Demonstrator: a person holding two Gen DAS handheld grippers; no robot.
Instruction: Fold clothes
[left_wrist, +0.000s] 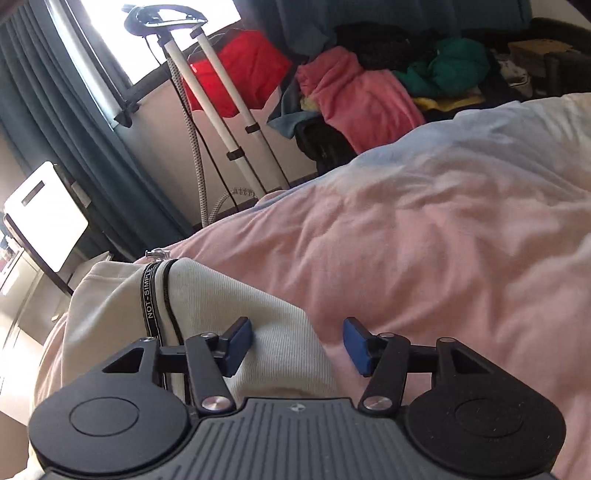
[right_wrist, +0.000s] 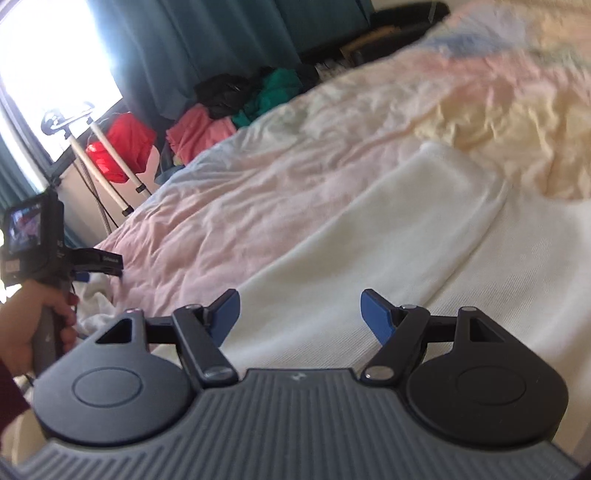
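Hovering with jaws spread and empty, the left gripper (left_wrist: 297, 341) and right gripper (right_wrist: 300, 320) are flanking the cream garment (right_wrist: 388, 236) lying along the bed's (left_wrist: 424, 229) near edge, seemingly seeking grips.

Garment (left_wrist: 207, 306) on duvet (left_wrist: 424, 229), at 7 o'clock in left wrist view, partly under left gripper (left_wrist: 297, 343). Clothes pile (left_wrist: 362, 85) beyond duvet at 12 o'clock; steamer stand (left_wrist: 218, 99) at 11. In right wrist view, garment (right_wrist: 388, 236) spread beneath right gripper (right_wrist: 299, 317); left gripper (right_wrist: 83, 275) at 9 o'clock, held by hand (right_wrist: 33, 328).
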